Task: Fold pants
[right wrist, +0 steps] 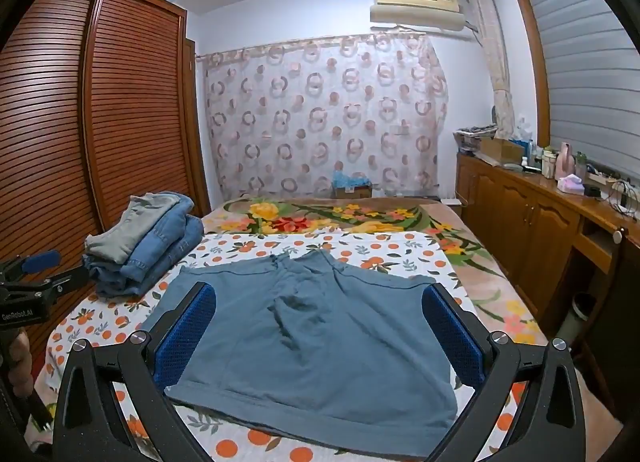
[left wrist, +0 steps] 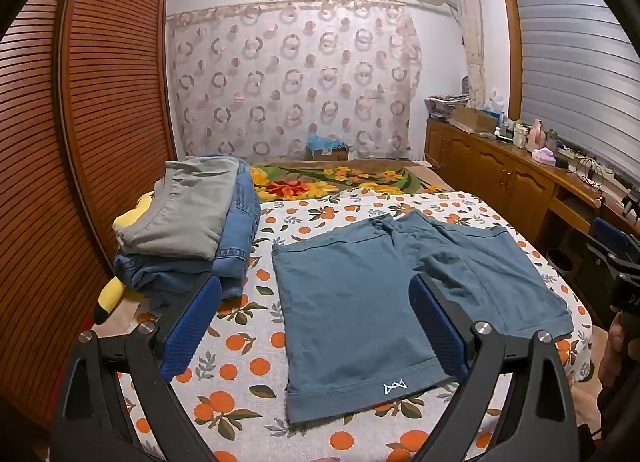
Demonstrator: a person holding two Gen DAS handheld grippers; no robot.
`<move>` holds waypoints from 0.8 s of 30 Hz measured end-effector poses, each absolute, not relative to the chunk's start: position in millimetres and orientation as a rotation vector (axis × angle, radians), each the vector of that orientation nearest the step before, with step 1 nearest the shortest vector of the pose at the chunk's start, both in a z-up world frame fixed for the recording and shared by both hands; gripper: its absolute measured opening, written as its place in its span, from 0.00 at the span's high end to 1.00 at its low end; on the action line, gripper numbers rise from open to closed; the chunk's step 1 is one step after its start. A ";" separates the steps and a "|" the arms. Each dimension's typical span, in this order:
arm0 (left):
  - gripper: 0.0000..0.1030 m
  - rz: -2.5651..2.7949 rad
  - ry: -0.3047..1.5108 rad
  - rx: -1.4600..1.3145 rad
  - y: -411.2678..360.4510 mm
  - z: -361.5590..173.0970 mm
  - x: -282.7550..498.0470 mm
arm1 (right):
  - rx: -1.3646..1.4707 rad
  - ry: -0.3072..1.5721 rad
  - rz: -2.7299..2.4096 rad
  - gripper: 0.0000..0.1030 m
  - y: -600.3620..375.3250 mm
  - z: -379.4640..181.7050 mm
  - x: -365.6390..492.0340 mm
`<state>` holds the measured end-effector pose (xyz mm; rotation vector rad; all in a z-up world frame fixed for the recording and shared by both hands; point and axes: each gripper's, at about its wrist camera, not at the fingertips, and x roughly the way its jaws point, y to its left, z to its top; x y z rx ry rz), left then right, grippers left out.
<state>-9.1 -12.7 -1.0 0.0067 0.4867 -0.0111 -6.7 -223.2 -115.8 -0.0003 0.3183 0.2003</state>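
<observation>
Your left gripper [left wrist: 316, 326] and right gripper [right wrist: 320, 338] both hover with fingers spread wide, holding nothing, above the teal shorts [left wrist: 380, 302] lying flat on the bed [left wrist: 240, 342].

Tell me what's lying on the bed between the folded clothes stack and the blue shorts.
Nothing: only bare orange-print sheet separates the folded stack from the blue shorts. The left wrist view shows this strip best.
</observation>
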 end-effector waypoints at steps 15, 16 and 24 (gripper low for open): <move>0.07 -0.011 0.485 0.009 -10.7 -0.2 -8.2 | -0.005 0.321 0.202 0.00 -220.4 -115.9 -6.0; 0.07 -0.012 0.485 0.009 -10.3 -0.2 -8.1 | -0.005 0.320 0.202 0.00 -220.3 -115.8 -6.1; 0.07 -0.013 0.485 0.009 -11.0 -0.1 -9.2 | -0.008 0.317 0.206 0.00 -220.3 -114.7 -4.6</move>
